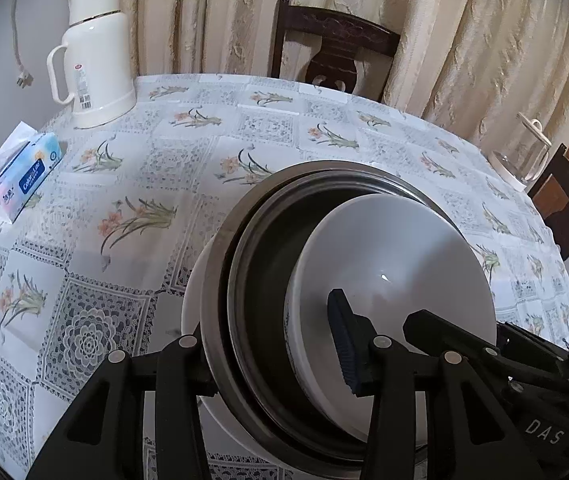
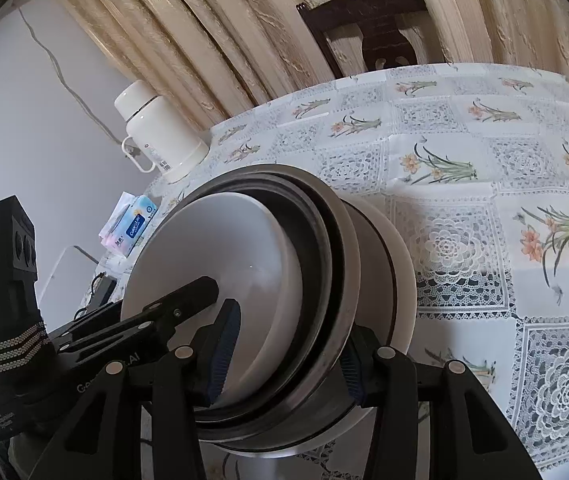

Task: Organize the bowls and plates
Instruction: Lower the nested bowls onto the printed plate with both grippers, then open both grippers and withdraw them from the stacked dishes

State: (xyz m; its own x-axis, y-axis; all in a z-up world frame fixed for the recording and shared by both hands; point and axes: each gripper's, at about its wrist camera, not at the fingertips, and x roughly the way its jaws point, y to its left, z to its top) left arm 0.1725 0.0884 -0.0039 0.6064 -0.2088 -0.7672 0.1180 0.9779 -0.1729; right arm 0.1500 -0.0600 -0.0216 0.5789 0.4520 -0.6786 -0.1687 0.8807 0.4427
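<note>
A nested stack fills the lower centre of both views, tilted over the floral tabletop [image 1: 156, 168]: a white bowl [image 1: 396, 256] inside a dark metal pan [image 1: 268, 240], on a white plate [image 1: 192, 312]. The left gripper [image 1: 272, 344] and right gripper [image 2: 284, 344] each pinch the stack's rims between their jaws. A white thermos [image 1: 96, 56] stands upper left.

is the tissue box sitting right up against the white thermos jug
No, in the left wrist view the tissue box lies apart from the white thermos jug, with bare tablecloth showing between them.
</note>
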